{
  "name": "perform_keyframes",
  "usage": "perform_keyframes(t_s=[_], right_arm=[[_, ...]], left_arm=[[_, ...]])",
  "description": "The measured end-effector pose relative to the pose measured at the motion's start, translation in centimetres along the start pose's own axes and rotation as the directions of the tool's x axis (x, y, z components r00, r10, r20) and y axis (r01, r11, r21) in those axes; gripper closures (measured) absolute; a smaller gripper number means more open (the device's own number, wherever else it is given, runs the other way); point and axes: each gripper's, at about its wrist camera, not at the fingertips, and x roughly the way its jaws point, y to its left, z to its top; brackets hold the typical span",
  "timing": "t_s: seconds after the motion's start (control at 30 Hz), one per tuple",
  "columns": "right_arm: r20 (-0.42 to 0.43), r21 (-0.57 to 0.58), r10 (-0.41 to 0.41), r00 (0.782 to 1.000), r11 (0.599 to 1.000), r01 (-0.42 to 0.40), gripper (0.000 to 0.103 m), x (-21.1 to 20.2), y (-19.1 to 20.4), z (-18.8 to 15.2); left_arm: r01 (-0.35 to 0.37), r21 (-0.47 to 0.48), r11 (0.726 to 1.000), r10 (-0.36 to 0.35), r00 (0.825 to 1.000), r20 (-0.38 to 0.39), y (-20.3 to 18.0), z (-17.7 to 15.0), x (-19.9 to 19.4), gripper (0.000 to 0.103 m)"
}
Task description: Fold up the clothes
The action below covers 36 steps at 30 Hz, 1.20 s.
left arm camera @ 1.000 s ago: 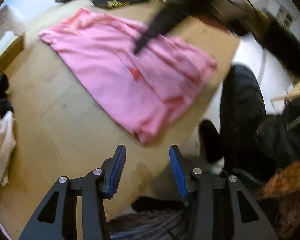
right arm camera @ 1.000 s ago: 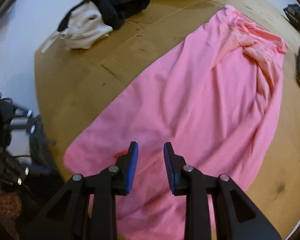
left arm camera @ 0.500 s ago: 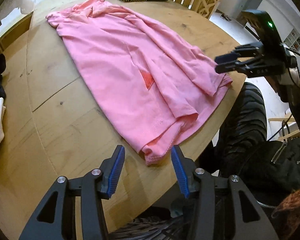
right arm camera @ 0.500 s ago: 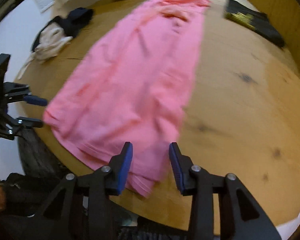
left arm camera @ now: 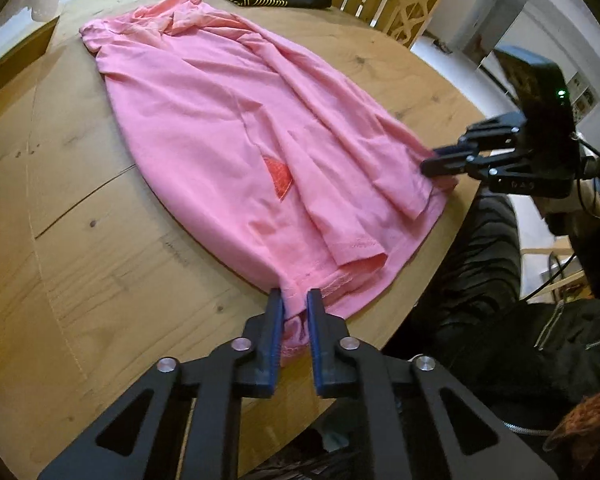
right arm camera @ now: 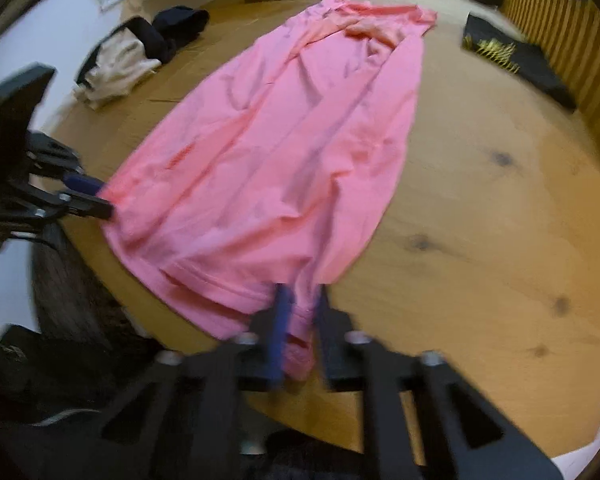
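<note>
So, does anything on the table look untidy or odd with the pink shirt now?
The pink shirt does not lie flat: long creases run down it, its far end is bunched, and the near hem is folded over. The left gripper and right gripper each pinch a hem corner. No damage shows.

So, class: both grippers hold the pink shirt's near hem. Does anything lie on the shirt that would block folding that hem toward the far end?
Nothing visible does. The pink shirt is bare on top; the black garment and clothes pile lie beside it.
</note>
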Motion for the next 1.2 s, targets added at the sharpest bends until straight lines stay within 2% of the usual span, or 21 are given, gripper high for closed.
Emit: perform_keyframes(t_s=[0.13,0.27,0.33,0.4,0.5,0.57,0.6,0.67,0.7,0.77,0.87,0.93,1.03,1.2], right_arm=[[-0.001,0.020,0.039,0.999,0.999,-0.038,0.095,-0.8,-0.4,0.5],[0.004,0.000,0.010,1.000,1.000,-0.010,0.095,-3.1,-0.6,0.5],[-0.007,-0.013,-0.014,1.000,1.000,0.013,0.095,-3.6,-0.6,0.2],[-0.010,-0.027,-0.022,1.000,0.999,0.022,0.095,-3.7,-0.5,-0.1],[-0.014,-0.047,-0.035,0.999,0.998,0.034,0.093,-3.9,-0.4,-0.7],[-0.017,-0.061,-0.043,0.999,0.997,0.042,0.086,-4.1,-0.3,-1.1],[-0.018,-0.068,-0.048,0.999,0.997,0.046,0.082,-4.1,-0.2,-1.3],[-0.021,-0.081,-0.056,0.998,0.995,0.054,0.065,-4.3,-0.2,-1.7],[-0.025,-0.098,-0.058,0.998,0.994,0.055,0.062,-4.1,0.0,-1.7],[-0.036,-0.143,-0.058,0.998,0.988,0.052,0.061,-3.7,0.6,-1.6],[-0.053,-0.209,-0.059,0.997,0.977,0.046,0.061,-3.0,1.4,-1.4],[-0.064,-0.252,-0.060,0.996,0.967,0.042,0.061,-2.5,1.9,-1.3],[-0.063,-0.319,-0.066,0.996,0.947,0.043,0.061,-2.3,2.8,-1.2],[-0.083,-0.391,-0.062,0.995,0.920,0.025,0.061,-1.8,3.8,-1.1]], left_arm=[[0.035,-0.003,0.999,-0.035,0.999,0.026,-0.4,0.1,-1.1,0.096],[0.058,0.005,0.998,-0.058,0.997,0.057,-0.5,0.1,-3.7,0.096],[0.036,0.020,0.999,-0.036,0.998,0.042,-0.5,-0.4,-4.1,0.097],[0.042,0.028,0.999,-0.041,0.999,-0.032,-0.8,-1.3,-2.8,0.096],[0.002,0.051,0.999,0.001,0.998,-0.059,-0.8,-2.1,-2.5,0.095],[-0.038,0.092,0.995,0.041,0.998,-0.037,-1.3,-2.0,-3.0,0.088],[-0.048,0.129,0.990,0.052,0.998,-0.032,-1.9,-1.8,-3.0,0.086],[-0.066,0.204,0.977,0.072,0.997,-0.024,-3.0,-1.5,-2.8,0.072],[-0.075,0.241,0.968,0.082,0.996,-0.019,-3.5,-1.3,-2.8,0.070],[-0.106,0.332,0.937,0.119,0.993,-0.020,-4.8,-1.0,-2.2,0.067],[-0.156,0.476,0.866,0.202,0.978,-0.048,-6.6,-1.2,-0.7,0.067],[-0.150,0.534,0.832,0.223,0.972,-0.074,-7.1,-1.3,0.3,0.067],[-0.130,0.547,0.827,0.214,0.973,-0.091,-7.2,-1.0,0.9,0.067],[-0.096,0.523,0.847,0.181,0.977,-0.114,-5.8,-0.2,1.1,0.067]])
